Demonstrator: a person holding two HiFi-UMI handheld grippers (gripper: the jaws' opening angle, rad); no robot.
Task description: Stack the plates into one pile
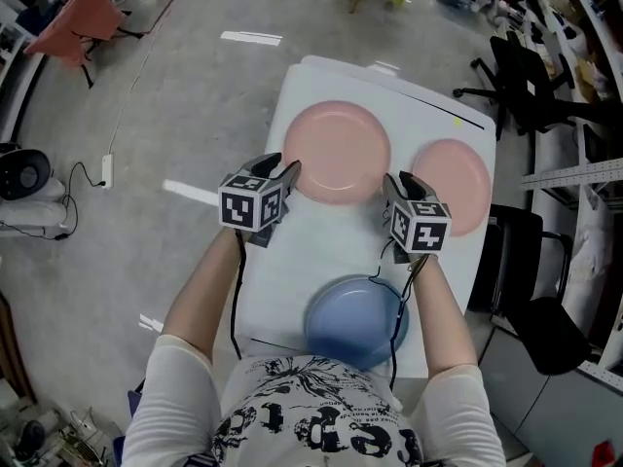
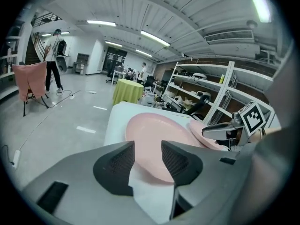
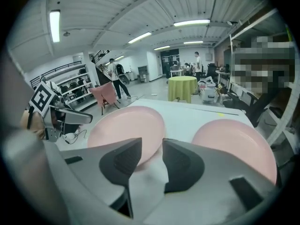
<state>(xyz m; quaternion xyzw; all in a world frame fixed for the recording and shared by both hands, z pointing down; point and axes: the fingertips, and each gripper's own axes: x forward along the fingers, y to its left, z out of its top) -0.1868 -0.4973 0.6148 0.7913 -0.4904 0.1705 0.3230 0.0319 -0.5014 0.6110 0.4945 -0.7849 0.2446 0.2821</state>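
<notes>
Concrete floor and open shelving surround a white table (image 1: 321,241) that carries three separate plates: a large pink plate (image 1: 336,152) at the far middle, a smaller pink plate (image 1: 453,185) just beside it on the right, and a blue plate (image 1: 355,321) at the near edge, by the person's body. Nothing is stacked yet. The left gripper (image 1: 289,173) and right gripper (image 1: 393,185) flank the large plate's near rim, one on each side. Both sets of jaws are spread with nothing pinched — the rim only shows in the gaps beyond them. That placement suggests a two-sided lift of the large plate.
</notes>
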